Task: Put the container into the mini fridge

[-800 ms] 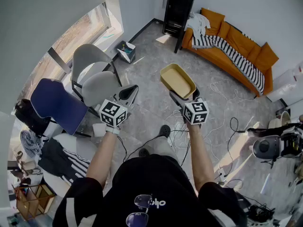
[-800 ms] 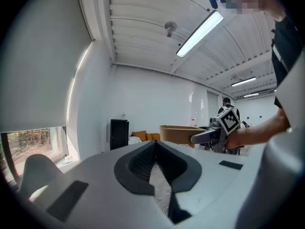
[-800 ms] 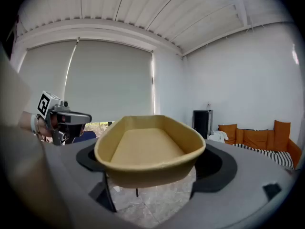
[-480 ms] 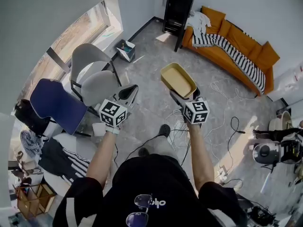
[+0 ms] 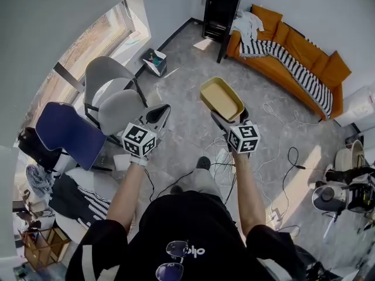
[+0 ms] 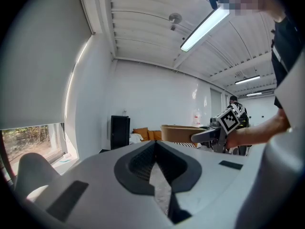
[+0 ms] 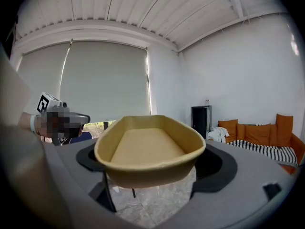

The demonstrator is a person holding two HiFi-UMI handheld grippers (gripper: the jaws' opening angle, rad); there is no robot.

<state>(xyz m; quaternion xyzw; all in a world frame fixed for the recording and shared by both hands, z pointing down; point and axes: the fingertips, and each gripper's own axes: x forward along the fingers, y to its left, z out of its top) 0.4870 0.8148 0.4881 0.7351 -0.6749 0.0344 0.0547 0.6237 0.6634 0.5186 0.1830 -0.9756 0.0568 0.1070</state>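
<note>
A tan oval container (image 5: 221,99) (image 7: 150,151) is held level above the floor, empty, with my right gripper (image 5: 227,116) (image 7: 150,171) shut on its sides, jaws spread wide around it. The left gripper view shows it too, the container (image 6: 178,133) sticking out past the right gripper (image 6: 209,136). My left gripper (image 5: 158,115) (image 6: 155,149) hangs beside it at the same height, shut with nothing in it. The black mini fridge (image 5: 221,4) (image 7: 201,122) (image 6: 119,131) stands against the far wall, its door shut, some way ahead of both grippers.
An orange sofa (image 5: 293,57) with a striped blanket stands right of the fridge. Two grey chairs (image 5: 114,92) and a blue chair (image 5: 67,127) are at the left. Cables (image 5: 275,151) trail over the grey floor at the right. A small bin (image 5: 155,60) sits by the window wall.
Both grippers and the container keep nearly the same place in view. The room has drifted slightly, the chairs sliding a little left.
</note>
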